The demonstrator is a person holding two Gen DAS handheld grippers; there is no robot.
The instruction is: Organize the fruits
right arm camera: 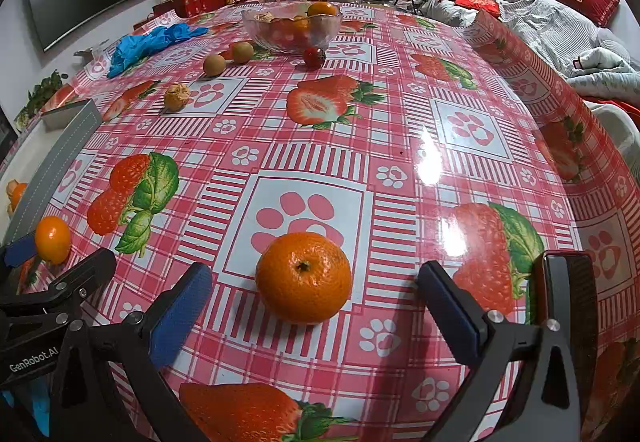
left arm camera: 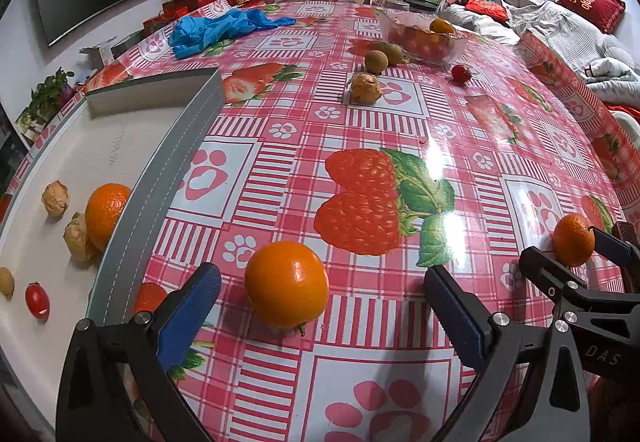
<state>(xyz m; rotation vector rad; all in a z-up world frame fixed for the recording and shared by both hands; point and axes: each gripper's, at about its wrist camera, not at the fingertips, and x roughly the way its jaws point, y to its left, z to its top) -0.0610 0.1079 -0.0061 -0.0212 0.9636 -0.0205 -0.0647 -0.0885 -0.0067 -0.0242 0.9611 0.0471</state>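
Note:
My left gripper (left arm camera: 320, 306) is open, its blue pads either side of a smooth orange (left arm camera: 286, 285) that sits on the tablecloth. My right gripper (right arm camera: 314, 302) is open around a dimpled mandarin (right arm camera: 303, 278) on the table; that mandarin also shows in the left wrist view (left arm camera: 573, 240). The smooth orange shows at the left of the right wrist view (right arm camera: 52, 239). A grey tray (left arm camera: 160, 178) on the left holds an orange (left arm camera: 105, 215), husked fruits (left arm camera: 55, 198), and a cherry tomato (left arm camera: 37, 299).
A glass bowl (right arm camera: 291, 27) of fruit stands at the far side, with two kiwis (right arm camera: 214, 64), a husked fruit (right arm camera: 176, 97) and a cherry tomato (right arm camera: 313, 57) loose near it. Blue gloves (right arm camera: 148, 42) lie far left. A phone (right arm camera: 568, 282) lies right.

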